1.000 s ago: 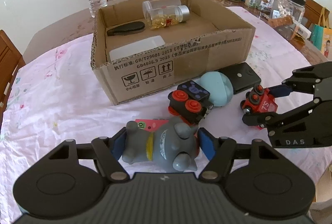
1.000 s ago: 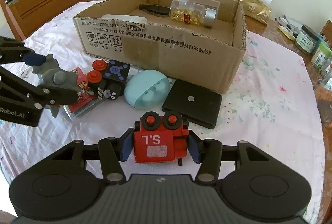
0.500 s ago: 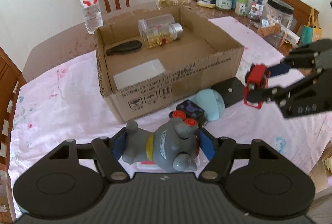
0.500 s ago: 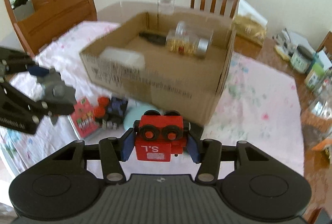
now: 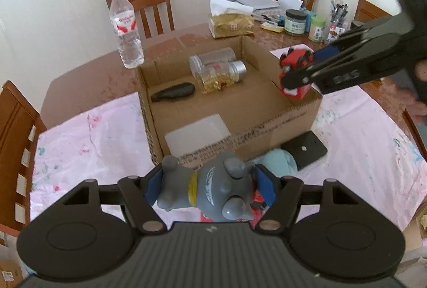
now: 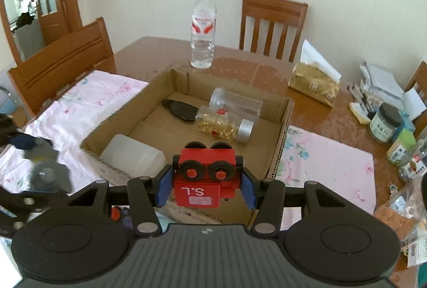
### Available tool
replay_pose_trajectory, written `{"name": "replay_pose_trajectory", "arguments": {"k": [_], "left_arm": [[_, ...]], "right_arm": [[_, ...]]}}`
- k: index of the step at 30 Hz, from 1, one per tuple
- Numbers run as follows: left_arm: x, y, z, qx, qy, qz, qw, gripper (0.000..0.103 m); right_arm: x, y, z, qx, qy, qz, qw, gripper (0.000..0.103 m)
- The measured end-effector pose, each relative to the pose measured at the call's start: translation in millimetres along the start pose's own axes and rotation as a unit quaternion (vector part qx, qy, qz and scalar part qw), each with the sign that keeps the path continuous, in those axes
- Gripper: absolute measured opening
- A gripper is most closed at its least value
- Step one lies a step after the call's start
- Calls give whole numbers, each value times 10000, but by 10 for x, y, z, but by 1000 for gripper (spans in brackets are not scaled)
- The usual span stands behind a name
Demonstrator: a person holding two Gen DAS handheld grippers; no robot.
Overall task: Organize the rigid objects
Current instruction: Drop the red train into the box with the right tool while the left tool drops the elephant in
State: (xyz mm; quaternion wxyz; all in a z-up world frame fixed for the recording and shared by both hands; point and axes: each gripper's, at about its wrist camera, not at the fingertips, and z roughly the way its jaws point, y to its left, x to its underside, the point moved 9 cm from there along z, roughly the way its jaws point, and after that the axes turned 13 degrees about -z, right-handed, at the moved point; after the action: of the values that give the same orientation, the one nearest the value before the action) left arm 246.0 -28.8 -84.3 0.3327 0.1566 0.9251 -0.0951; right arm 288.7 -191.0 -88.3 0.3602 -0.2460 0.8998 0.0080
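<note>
My left gripper (image 5: 209, 185) is shut on a grey toy figure (image 5: 213, 189) with a yellow collar, held above the near wall of the open cardboard box (image 5: 280, 125). My right gripper (image 6: 205, 182) is shut on a red toy train car (image 6: 204, 175) with black wheels, held over the box's near right corner; in the left wrist view that red car (image 5: 295, 69) hangs above the box's right wall. The box holds two clear jars (image 5: 218, 71), a black oblong object (image 5: 173, 91) and a white flat case (image 5: 197, 131).
A pale blue round case (image 5: 280, 163) and a black flat case (image 5: 304, 150) lie on the pink cloth in front of the box. A water bottle (image 5: 126, 30) stands behind it. Jars, a tissue pack (image 5: 230, 23) and clutter fill the table's far right; wooden chairs surround.
Both grippers have risen with their toys. The right gripper has carried the red car from the cloth up to above the box's right side. The table and box look farther below.
</note>
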Motion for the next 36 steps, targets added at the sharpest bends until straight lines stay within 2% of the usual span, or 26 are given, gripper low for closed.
{"name": "replay_pose_trajectory", "arguments": {"k": [7, 9, 12, 23, 31, 36], "left_arm": [[-117, 68, 69, -31, 15, -13, 10000, 70], [-155, 77, 93, -40, 3, 14, 10000, 70], [-232, 96, 125, -36, -45, 17, 10000, 70], [-619, 123, 368, -3, -174, -11, 9998, 71], [-829, 136, 731, 75, 28, -152, 9999, 71], [-985, 175, 958, -71, 19, -217, 9997, 71]], "right_arm": [[16, -185, 467, 149, 463, 331, 9983, 60], [-22, -257, 511, 237, 366, 450, 9980, 87], [-71, -320, 452, 364, 167, 612, 9973, 103], [81, -255, 94, 532, 74, 731, 9959, 103], [395, -121, -116, 601, 255, 724, 9952, 103], [571, -111, -189, 701, 393, 767, 9938, 103]]}}
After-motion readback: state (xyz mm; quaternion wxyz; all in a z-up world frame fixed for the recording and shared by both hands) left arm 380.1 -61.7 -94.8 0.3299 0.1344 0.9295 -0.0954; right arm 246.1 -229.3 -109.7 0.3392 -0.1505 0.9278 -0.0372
